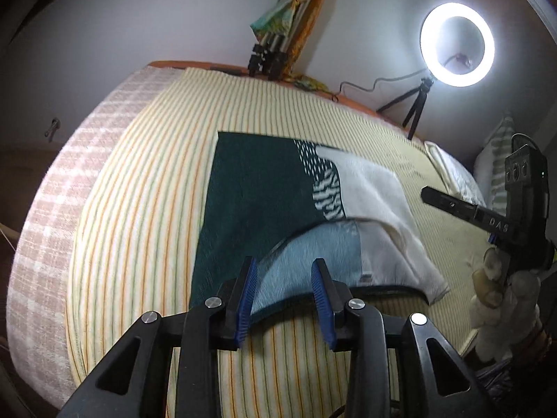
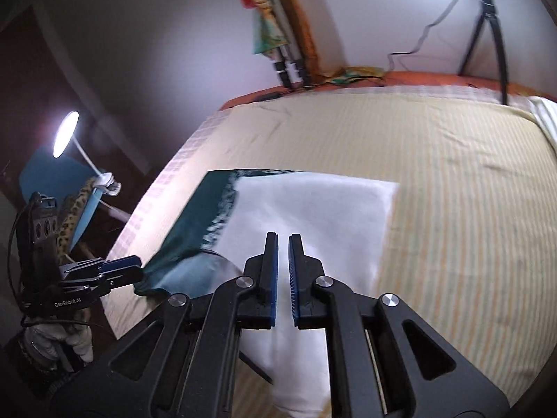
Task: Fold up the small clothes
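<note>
We see the small garment [image 1: 271,188] lying on the striped bedsheet [image 1: 139,174], its near edge lifted. The left gripper [image 1: 283,299] stands wide around that edge; the right gripper [image 2: 283,271], nearly closed, seems to pinch white cloth. Uneven lifting could skew the fold.

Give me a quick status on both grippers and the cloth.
Left gripper open, straddling the lifted cloth edge. Right gripper nearly closed on the white end. Cloth half folded on bed. Nothing in the way.
</note>
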`<state>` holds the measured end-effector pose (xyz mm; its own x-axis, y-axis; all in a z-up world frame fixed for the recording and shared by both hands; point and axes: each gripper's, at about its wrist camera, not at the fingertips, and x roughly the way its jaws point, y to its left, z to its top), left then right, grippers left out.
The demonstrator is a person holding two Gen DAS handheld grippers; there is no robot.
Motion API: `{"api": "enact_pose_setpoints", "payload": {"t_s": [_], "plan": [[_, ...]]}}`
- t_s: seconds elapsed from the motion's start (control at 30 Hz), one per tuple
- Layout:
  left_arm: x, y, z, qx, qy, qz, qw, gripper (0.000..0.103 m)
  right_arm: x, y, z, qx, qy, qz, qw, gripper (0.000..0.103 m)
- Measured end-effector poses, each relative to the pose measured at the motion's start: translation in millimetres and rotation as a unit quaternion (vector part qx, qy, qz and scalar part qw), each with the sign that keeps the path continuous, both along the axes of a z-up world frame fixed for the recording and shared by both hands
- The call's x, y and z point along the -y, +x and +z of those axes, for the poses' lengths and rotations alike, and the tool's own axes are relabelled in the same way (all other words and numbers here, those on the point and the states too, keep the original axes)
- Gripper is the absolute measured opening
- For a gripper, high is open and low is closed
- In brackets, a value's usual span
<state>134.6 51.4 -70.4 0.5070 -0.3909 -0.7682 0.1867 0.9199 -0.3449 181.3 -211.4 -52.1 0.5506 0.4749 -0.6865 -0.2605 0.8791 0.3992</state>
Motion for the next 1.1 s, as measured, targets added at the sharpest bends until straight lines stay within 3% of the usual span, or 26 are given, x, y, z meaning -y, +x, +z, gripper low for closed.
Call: {"api": "enact_pose_setpoints", "payload": {"t_s": [0.23, 0.4, 0.43, 0.53, 0.63, 0.8, 0.93, 1.1], "plan": [[-6.8, 7.5, -4.4, -0.003, 0.012, 0.011, 0.9999, 0.037, -55.0, 25.4, -16.0, -0.003, -0.013, 0.039, 0.999, 0.007], [-15.9, 8.8, -12.4, -0.011, 0.020, 0.019, 0.9996, 0.037, -79.3, 33.4, -58.4, -0.053, -0.097, 0.071, 0.991, 0.006], [-17.6, 9.4, -13.6, -0.013, 0.020, 0.021, 0.9995, 0.037, -79.0, 29.0, -56.2, -0.031, -0.096, 0.070, 0.992, 0.006], [-22.2, 10.7, -13.8, -0.017, 0.014, 0.029, 0.9993, 0.037, -70.1, 26.6, -49.3, -0.045, -0.060, 0.079, 0.994, 0.007], [-24.5, 13.1, -9.8, -0.020, -0.012, 0.039, 0.9990, 0.038, -58.2, 25.2, -28.3, -0.029, -0.027, 0.069, 0.997, 0.007], [-16.5, 12.7, -2.0, -0.010, -0.014, 0.039, 0.9991, 0.040, -56.1, 46.4, -3.6, -0.010, 0.003, 0.041, 0.999, 0.007], [-13.5, 13.3, -1.3, -0.008, -0.007, 0.037, 0.9992, 0.041, -75.1, 73.6, -14.7, -0.036, -0.014, 0.022, 0.999, 0.008], [-17.6, 15.1, -2.2, -0.008, 0.001, 0.043, 0.9990, 0.042, -91.9, 98.0, -49.7, -0.081, -0.031, 0.018, 0.996, 0.007]]}}
